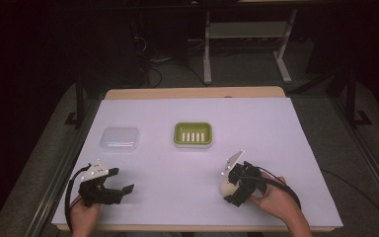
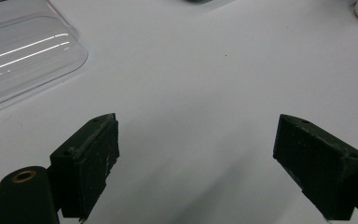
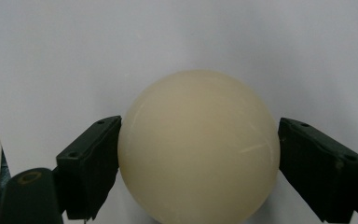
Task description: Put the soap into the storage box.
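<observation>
Resting on the white surface (image 1: 276, 128) near its front right, a cream soap bar (image 3: 198, 147), rounded, sits between the jaws of the right tool (image 3: 198, 154); both pads touch its sides. Left tool (image 2: 196, 163) hovers at front left, jaws spread wide, holding nothing. Clear plastic lid (image 1: 120, 138) lies beyond it; green soap dish (image 1: 192, 134) sits mid-surface, well apart from the soap.
</observation>
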Motion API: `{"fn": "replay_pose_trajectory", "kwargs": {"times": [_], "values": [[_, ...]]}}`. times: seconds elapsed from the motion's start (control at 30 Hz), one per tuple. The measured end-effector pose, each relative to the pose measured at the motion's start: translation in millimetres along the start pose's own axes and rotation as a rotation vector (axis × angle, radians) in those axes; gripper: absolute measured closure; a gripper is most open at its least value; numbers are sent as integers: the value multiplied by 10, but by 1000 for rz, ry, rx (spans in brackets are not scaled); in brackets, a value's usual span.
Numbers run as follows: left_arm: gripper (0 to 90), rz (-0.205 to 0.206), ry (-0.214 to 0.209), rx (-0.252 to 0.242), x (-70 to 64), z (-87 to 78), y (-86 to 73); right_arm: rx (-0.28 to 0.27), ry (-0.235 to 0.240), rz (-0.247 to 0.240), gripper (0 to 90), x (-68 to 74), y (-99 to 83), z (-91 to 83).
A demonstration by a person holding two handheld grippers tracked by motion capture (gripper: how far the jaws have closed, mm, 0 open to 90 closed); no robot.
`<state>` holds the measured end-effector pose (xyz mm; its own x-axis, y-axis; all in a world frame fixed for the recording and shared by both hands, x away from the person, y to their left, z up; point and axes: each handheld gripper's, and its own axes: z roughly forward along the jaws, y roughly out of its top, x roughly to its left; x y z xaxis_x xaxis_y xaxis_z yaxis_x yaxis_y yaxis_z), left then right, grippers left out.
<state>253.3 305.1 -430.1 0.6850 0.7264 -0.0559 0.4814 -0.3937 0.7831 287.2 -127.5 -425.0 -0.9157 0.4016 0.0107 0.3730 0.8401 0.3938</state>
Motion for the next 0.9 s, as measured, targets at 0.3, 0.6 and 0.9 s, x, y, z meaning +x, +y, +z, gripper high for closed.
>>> {"fn": "replay_pose_trajectory", "kwargs": {"times": [0.3, 0.6, 0.9], "values": [[135, -10, -3, -3, -6, 6, -3, 12, -7, -16, 176, 10, 13, 21], [135, -10, -3, -1, -4, 7, -2, 19, -6, -18, 206, 13, 14, 22], [135, -11, -2, -3, -1, 4, -3, 23, -5, -29, 229, 17, 21, 15]]}}
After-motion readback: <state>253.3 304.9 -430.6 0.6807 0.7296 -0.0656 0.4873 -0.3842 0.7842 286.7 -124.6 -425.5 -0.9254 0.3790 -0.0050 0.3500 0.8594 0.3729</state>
